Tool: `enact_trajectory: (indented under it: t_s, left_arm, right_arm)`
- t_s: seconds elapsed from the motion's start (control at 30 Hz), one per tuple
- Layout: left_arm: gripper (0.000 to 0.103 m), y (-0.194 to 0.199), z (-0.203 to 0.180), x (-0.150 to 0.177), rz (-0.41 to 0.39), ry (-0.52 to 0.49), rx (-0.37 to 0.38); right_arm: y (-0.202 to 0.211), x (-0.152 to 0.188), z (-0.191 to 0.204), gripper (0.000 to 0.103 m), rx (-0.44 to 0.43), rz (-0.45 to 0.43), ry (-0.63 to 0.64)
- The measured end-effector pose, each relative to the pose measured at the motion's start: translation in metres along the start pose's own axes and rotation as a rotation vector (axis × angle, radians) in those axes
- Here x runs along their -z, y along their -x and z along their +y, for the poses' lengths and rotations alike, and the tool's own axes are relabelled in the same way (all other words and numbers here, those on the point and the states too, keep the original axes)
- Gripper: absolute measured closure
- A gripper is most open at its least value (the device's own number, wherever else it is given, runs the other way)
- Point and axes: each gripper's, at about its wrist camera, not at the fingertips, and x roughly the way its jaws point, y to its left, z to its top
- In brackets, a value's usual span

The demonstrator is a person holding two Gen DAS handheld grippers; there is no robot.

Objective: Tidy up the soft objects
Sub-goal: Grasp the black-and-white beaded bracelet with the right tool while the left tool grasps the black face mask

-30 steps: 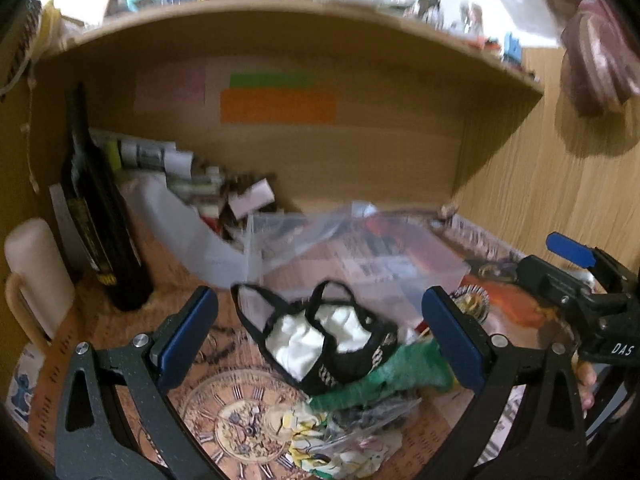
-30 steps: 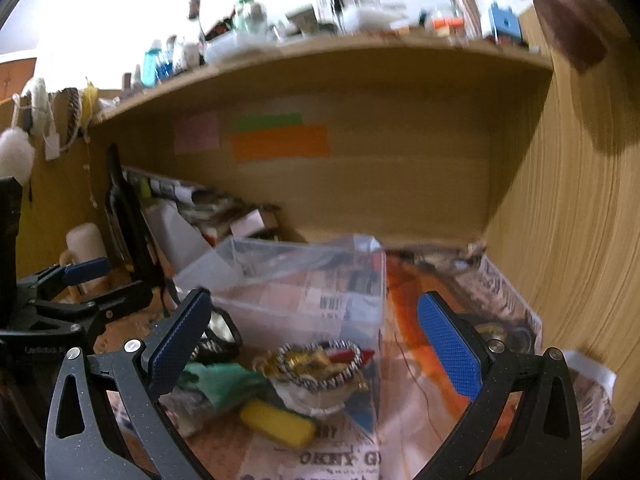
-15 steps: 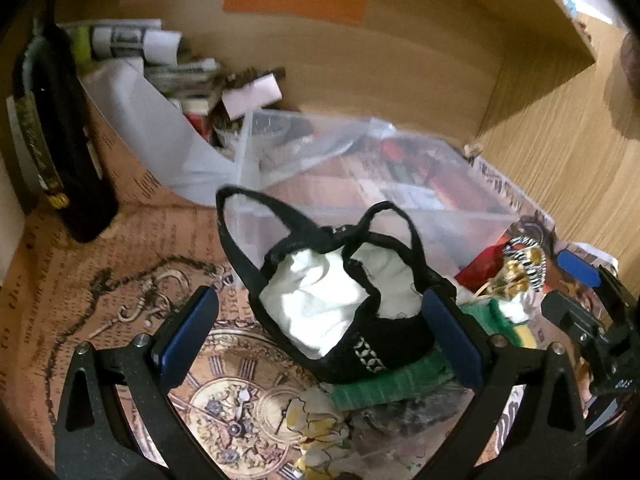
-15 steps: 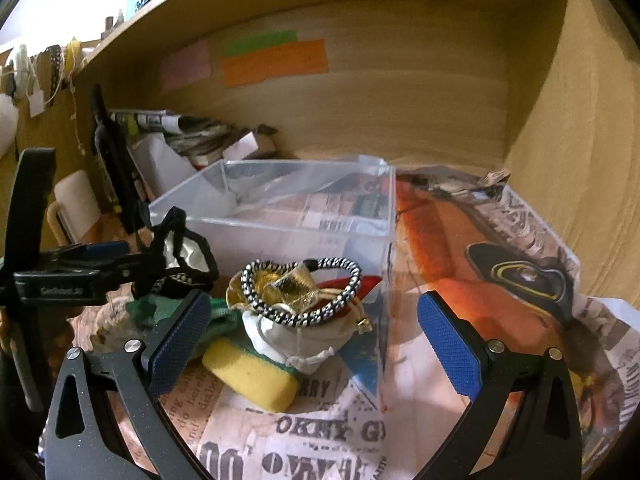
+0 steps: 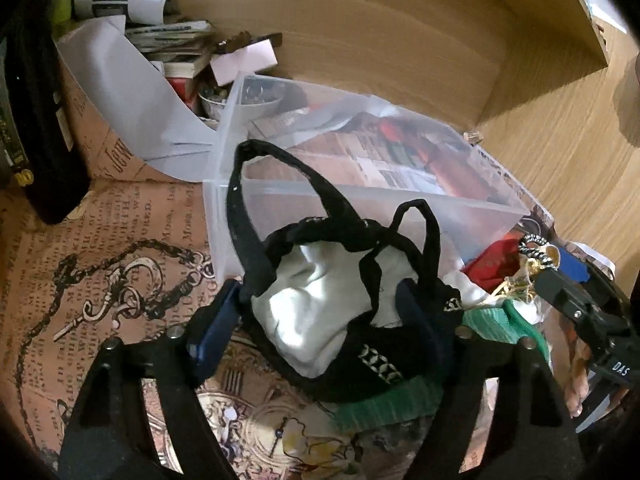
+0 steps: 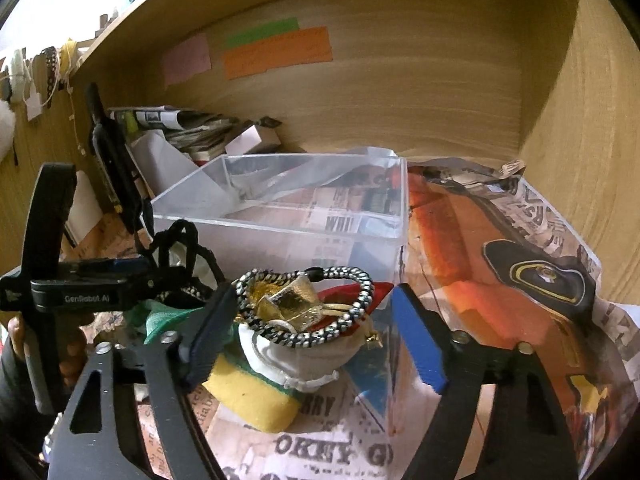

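Note:
A small black fabric bag (image 5: 340,320) with white lining and two loop handles sits in front of a clear plastic box (image 5: 360,168). My left gripper (image 5: 324,320) has its jaws narrowed on both sides of the bag, pads touching it. In the right wrist view a white pouch (image 6: 304,352) topped with a striped cord bracelet and gold pieces lies on a yellow sponge (image 6: 256,400). My right gripper (image 6: 308,340) straddles the pouch with its jaws partly closed, gaps showing at the pads. The bag (image 6: 180,256) and box (image 6: 288,216) also show there.
A green cloth (image 5: 400,400) lies under the bag. A dark bottle (image 5: 36,120) stands at the left, with papers and books (image 5: 168,40) behind it. Printed paper covers the shelf floor (image 6: 500,280). Wooden walls close in at the back and right.
Both grippers moved forward and down onto the pile. The left jaws narrowed around the black bag; the right jaws narrowed around the white pouch.

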Motion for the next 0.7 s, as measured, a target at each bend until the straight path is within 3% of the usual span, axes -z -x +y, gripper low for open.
enact_trajectory:
  t_s: [0.13, 0.2, 0.37, 0.5, 0.7]
  left_arm:
    - [0.047, 0.008, -0.006, 0.003, -0.022, -0.034, -0.019]
    - [0.064, 0.012, -0.008, 0.004, -0.033, -0.049, -0.040]
    - [0.080, 0.019, -0.003, 0.003, -0.047, -0.042, -0.037]
    - [0.088, 0.027, -0.003, 0.002, -0.071, -0.039, -0.029]
    - [0.091, 0.051, -0.016, 0.003, -0.147, -0.078, -0.031]
  right_arm:
    - [0.000, -0.001, 0.001, 0.039, 0.000, -0.001, 0.007]
    - [0.001, -0.002, 0.000, 0.040, 0.001, -0.009, 0.005]
    - [0.007, -0.005, -0.001, 0.047, 0.008, -0.036, -0.002]
    - [0.012, -0.008, -0.001, 0.052, 0.012, -0.057, -0.005]
    - [0.019, -0.011, 0.001, 0.059, 0.021, -0.091, 0.001]
